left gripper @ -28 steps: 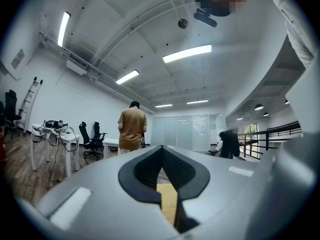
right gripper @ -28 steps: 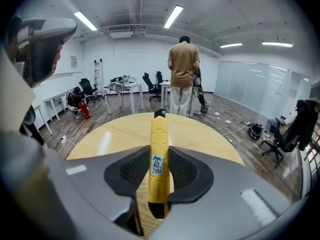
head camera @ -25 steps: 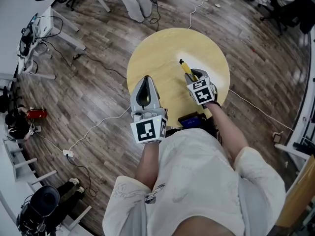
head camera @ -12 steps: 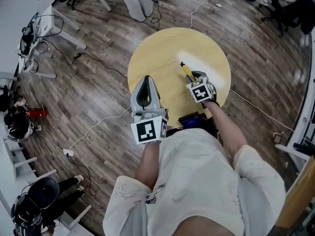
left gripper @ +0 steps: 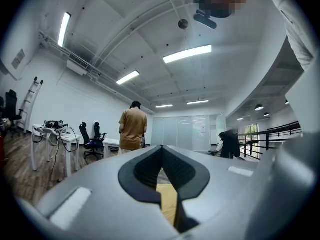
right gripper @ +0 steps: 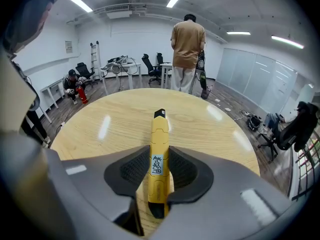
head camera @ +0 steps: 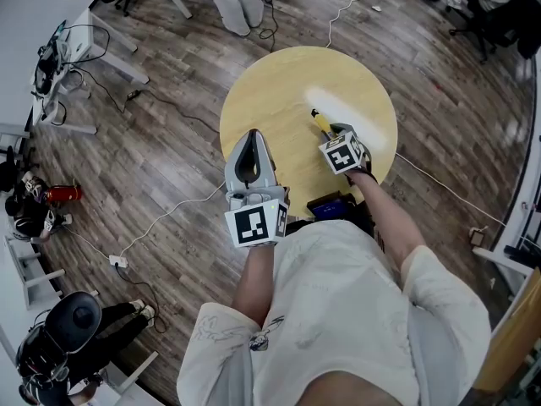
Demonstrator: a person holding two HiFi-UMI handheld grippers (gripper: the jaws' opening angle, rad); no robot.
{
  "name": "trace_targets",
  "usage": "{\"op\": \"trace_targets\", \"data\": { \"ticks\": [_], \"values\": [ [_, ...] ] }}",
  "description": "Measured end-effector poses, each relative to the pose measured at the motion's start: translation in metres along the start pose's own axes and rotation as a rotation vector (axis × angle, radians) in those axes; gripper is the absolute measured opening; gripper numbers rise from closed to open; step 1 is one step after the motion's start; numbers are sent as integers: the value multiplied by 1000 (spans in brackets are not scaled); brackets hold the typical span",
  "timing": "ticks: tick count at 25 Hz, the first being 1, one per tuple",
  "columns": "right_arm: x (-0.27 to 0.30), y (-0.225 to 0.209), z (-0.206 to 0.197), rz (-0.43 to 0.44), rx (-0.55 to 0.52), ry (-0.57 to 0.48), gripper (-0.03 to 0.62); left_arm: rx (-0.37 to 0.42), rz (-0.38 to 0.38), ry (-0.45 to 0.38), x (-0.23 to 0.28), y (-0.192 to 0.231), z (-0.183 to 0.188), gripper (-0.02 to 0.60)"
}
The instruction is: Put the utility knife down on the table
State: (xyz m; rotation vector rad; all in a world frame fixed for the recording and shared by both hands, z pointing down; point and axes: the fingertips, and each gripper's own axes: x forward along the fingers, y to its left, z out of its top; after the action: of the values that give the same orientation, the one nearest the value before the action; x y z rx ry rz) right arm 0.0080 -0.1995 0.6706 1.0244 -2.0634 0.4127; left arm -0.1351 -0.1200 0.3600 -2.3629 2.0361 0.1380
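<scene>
Round wooden table [head camera: 270, 91], slim yellow knife [right gripper: 158, 139] (labelled)

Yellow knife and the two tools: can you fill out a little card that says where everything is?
table: round, light wood
utility knife: yellow, black tip pointing away over the table
right tool: shut on the utility knife, a pad on each side of it
left tool: shut, nothing in it, by the table's near edge
knife set down: not yet, it is in the right tool's grip
background: person in a tan shirt standing beyond the table
</scene>
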Motion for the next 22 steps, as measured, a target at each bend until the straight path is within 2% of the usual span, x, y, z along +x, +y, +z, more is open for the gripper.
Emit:
{"op": "trace_targets", "data": {
  "ticks": [22],
  "values": [
    [14,0,-13,-7,-3,46,121,1,1,7,-3,1,0,15]
  ]
}}
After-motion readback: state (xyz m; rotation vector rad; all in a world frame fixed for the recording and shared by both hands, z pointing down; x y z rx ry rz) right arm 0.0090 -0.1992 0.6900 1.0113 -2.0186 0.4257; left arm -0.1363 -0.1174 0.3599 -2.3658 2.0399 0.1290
